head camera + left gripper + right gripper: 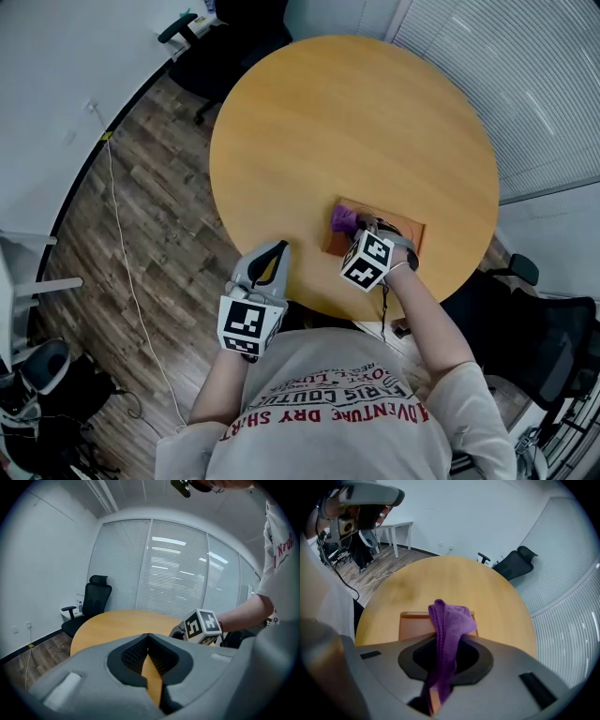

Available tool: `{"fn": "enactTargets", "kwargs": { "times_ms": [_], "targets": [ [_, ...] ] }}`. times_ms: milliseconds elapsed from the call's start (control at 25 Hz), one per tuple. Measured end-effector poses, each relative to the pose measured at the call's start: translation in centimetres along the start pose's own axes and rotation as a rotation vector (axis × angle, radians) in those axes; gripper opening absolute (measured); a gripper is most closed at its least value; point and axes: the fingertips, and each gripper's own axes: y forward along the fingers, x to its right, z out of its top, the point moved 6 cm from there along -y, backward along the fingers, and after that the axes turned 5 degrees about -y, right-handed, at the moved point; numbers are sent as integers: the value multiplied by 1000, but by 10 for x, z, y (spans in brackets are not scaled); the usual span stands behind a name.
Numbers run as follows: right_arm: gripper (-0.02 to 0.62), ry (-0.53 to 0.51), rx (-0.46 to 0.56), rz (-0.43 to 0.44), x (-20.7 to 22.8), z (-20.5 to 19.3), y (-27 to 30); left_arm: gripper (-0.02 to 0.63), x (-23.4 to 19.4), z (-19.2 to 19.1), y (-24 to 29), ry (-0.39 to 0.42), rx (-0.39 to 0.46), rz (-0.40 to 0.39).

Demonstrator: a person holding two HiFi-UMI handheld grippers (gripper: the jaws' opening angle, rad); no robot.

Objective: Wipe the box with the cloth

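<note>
The right gripper point(446, 645) is closed on a purple cloth point(451, 619), which is pinched between the jaws and is bunched up beyond their tips. The cloth is held down onto the left end of a flat brown box point(409, 233), as seen from the head view, and part of the box's top is hidden by it. The box is laid on the round wooden worktop point(347, 122), near the edge closest to the person and towards their right side. The left gripper point(148, 637) is held with its jaws pressed together at the tips; nothing is caught between them, and only a sliver of worktop is seen through the narrow slit below the tips. This gripper is kept at the near rim of the worktop, apart from the box, and is pointed across the wooden surface. A black office chair point(95, 603) is seen beyond the far side of the worktop, beside a wall of closed white blinds point(178, 573). A wood-patterned floor point(150, 187) is crossed by a thin pale cable point(119, 234) on the left.
</note>
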Motion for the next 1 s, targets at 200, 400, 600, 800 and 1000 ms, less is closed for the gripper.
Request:
{"fn": "enactTargets", "kwargs": {
  "times_ms": [200, 400, 600, 800, 1000],
  "targets": [
    [74, -88, -46, 22, -15, 3, -7, 9, -5, -2, -15, 3, 3, -4],
    [74, -132, -84, 45, -31, 8, -13, 9, -14, -7, -30, -9, 2, 4],
    [74, -108, -106, 47, -45, 8, -20, 8, -26, -10, -43, -13, 1, -2],
    [74, -146, -133, 44, -67, 5, -30, 9, -27, -10, -45, -7, -3, -28],
    [74, -132, -141, 79, -86, 3, -38, 9, -17, -13, -42, 5, -9, -73]
  ]
}}
